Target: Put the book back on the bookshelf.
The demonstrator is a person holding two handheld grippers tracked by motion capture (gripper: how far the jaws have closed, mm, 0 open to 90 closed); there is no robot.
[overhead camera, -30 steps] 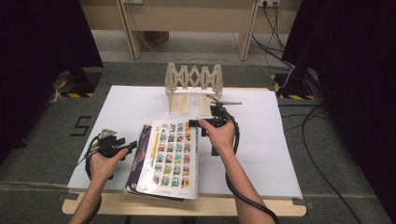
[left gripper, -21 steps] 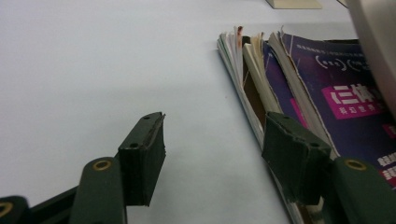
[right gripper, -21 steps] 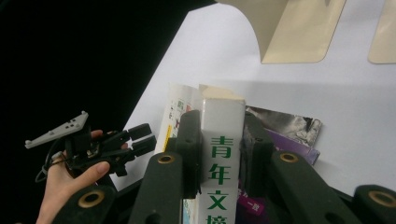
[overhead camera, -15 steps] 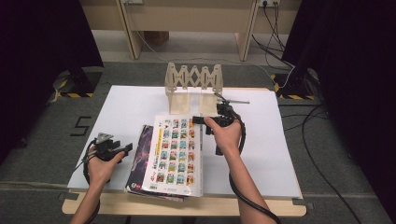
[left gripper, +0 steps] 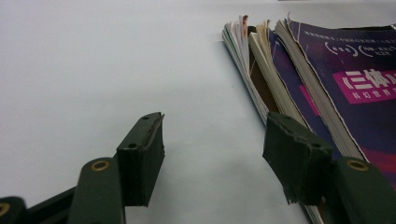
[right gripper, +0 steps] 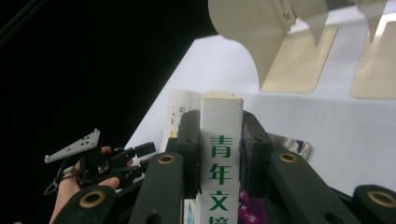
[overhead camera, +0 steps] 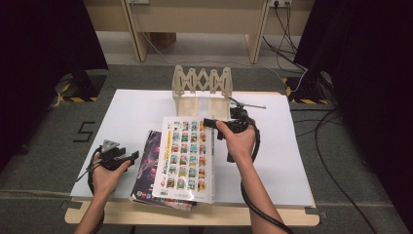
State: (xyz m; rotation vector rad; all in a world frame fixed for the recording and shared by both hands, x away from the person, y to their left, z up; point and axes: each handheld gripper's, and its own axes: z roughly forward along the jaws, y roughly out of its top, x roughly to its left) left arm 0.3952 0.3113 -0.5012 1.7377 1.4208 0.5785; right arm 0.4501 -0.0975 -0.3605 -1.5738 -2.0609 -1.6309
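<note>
A white book [right gripper: 220, 154] is clamped by its spine between the jaws of the right gripper [overhead camera: 210, 122] and held tilted over a stack of magazines [overhead camera: 152, 161] on the white table [overhead camera: 292, 161], while the left gripper [overhead camera: 130, 157], jaws spread and empty, is kept beside the stack.

Overhead light fell evenly on my white table top [overhead camera: 292, 146], which glowed bright while the curtains on both sides sank into black. My forearms cast only faint, soft shadows. The high view was a little soft and grainy. In the left gripper view the near black pads [left gripper: 142, 156] blurred slightly; the magazine cover [left gripper: 359, 88] showed mild sheen.
</note>
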